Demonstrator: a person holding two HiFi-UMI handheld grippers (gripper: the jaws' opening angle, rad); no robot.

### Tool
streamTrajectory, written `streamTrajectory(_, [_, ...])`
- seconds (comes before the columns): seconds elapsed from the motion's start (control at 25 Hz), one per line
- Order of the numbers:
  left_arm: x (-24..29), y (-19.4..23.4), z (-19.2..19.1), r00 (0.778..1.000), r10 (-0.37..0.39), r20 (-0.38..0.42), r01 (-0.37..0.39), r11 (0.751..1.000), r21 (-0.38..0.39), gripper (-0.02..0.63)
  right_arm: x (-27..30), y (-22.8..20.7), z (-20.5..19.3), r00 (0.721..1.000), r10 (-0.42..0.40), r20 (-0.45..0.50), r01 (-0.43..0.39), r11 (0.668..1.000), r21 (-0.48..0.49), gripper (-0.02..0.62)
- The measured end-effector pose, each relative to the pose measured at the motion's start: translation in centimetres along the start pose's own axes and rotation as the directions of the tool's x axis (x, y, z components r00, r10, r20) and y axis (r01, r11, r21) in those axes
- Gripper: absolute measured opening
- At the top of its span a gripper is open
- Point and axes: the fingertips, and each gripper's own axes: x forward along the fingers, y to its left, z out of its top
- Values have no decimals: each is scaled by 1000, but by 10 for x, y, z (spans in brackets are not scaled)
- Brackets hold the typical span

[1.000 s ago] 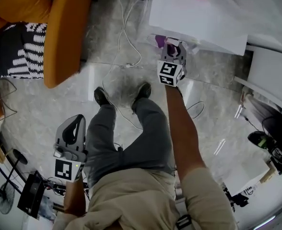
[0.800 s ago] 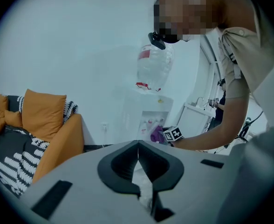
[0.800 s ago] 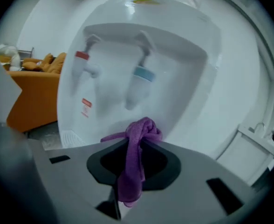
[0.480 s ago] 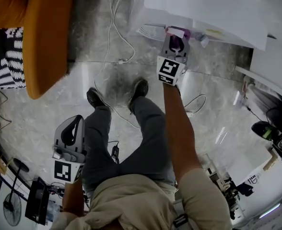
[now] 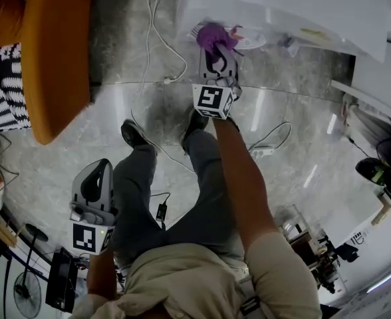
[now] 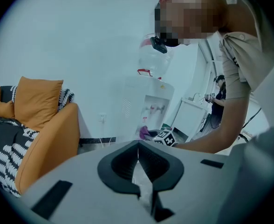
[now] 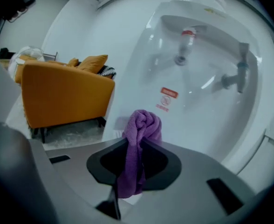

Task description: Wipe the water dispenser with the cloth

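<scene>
The white water dispenser (image 7: 197, 78) fills the right gripper view, with its tap recess and a red sticker (image 7: 167, 98) on the front panel. My right gripper (image 7: 139, 141) is shut on a bunched purple cloth (image 7: 141, 129), held close in front of that panel. In the head view the purple cloth (image 5: 213, 37) sits at the tip of the right gripper (image 5: 215, 55), just below the dispenser (image 5: 288, 5). My left gripper (image 5: 96, 188) hangs low by my left leg, jaws together and empty. The left gripper view shows the dispenser (image 6: 151, 106) far off.
An orange sofa (image 5: 49, 52) with a patterned cushion stands at the left. White cables (image 5: 162, 38) and a power strip (image 5: 262, 151) lie on the marble floor near my feet. A white cabinet (image 5: 382, 78) stands to the right of the dispenser.
My right gripper has moved left and out from under the dispenser's edge, so the purple cloth now shows fully at its tip. The left gripper has stayed where it was.
</scene>
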Motion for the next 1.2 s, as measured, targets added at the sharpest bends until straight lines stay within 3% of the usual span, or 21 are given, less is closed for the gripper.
streamTrajectory(0.08, [0, 3, -6, 1000, 0, -11, 0, 1000, -5, 17, -14, -37, -30, 995, -81, -51, 81, 997, 4, 80])
streamTrajectory(0.2, [2, 4, -11, 1000, -10, -8, 10, 1000, -20, 17, -36, -93, -74, 965, -215, -148, 230, 968, 97, 80])
streamTrajectory(0.36, [2, 3, -15, 1000, -18, -10, 18, 1000, -23, 17, -37, -96, -90, 946, -254, -202, 292, 938, 187, 80])
streamTrajectory(0.44, [2, 4, -16, 1000, -20, -13, 19, 1000, -20, 17, -28, -67, -85, 955, -220, -200, 264, 936, 234, 80])
streamTrajectory(0.56, [2, 9, -21, 1000, -16, -20, 16, 1000, -11, 17, -5, 1, -73, 980, -106, -169, 150, 951, 269, 80])
streamTrajectory(0.72, [3, 18, -29, 1000, 4, -26, -3, 1000, 5, 17, 40, 88, -57, 990, 79, -120, -56, 982, 181, 80])
streamTrajectory(0.8, [3, 24, -35, 999, 25, -40, -24, 1000, 15, 17, 58, 98, -63, 986, 101, -133, -77, 982, 173, 80])
streamTrajectory(1.0, [9, 29, -38, 998, 28, -49, -28, 1000, 15, 17, 64, 58, -112, 971, 67, -231, -30, 987, 157, 80])
streamTrajectory(1.2, [12, 23, -25, 999, 9, -38, -9, 1000, 9, 17, 23, -79, -179, 908, -155, -389, 243, 952, 187, 80])
